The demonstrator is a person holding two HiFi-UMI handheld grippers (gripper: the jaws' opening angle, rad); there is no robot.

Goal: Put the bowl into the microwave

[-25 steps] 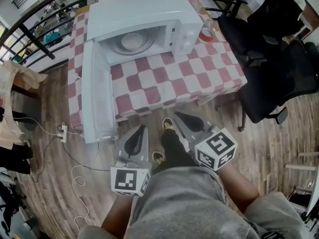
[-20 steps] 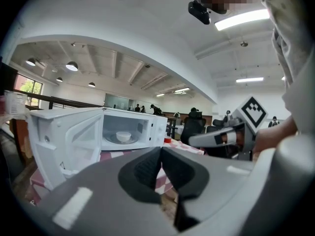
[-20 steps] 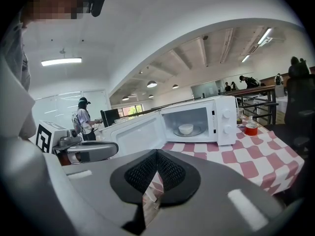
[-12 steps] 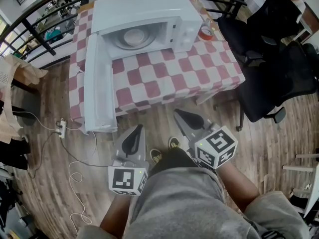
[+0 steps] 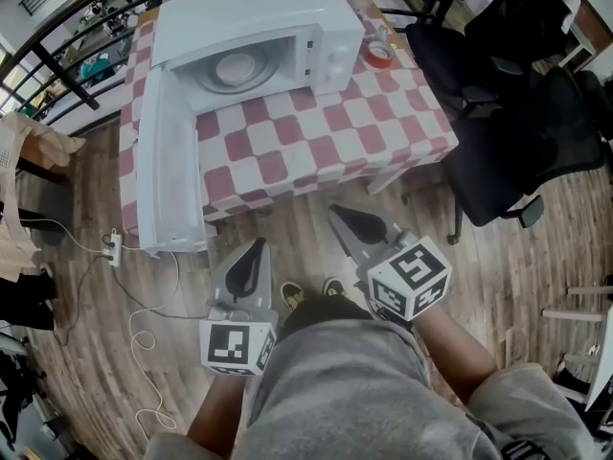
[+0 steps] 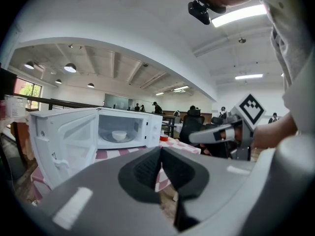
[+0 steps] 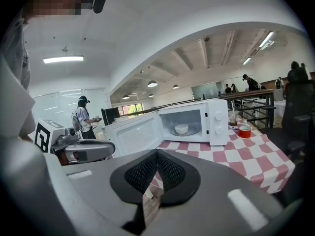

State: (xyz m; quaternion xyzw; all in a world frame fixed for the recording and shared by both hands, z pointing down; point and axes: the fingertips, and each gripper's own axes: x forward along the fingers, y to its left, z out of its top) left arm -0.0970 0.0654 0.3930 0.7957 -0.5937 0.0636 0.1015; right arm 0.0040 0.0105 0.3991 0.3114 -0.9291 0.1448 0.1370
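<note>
We see the bowl [image 5: 236, 66] inside the open microwave [image 5: 259, 8]; left gripper [image 5: 255, 247] & right gripper [image 5: 340, 216] both closed, holding nothing.

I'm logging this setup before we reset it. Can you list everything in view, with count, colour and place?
microwave: one, white, on the table, door swung open to the left
bowl: one, white, inside the microwave on the turntable
table: one, red-and-white checked cloth, ahead of the person
roll: one, red, likely tape, on the table right of the microwave
office chairs: at least two, black, right of the table
power strip: one, white, on the floor left of the table
left gripper: one, grey, jaws shut and empty, short of the table
right gripper: one, grey, jaws shut and empty, beside the left one
</note>
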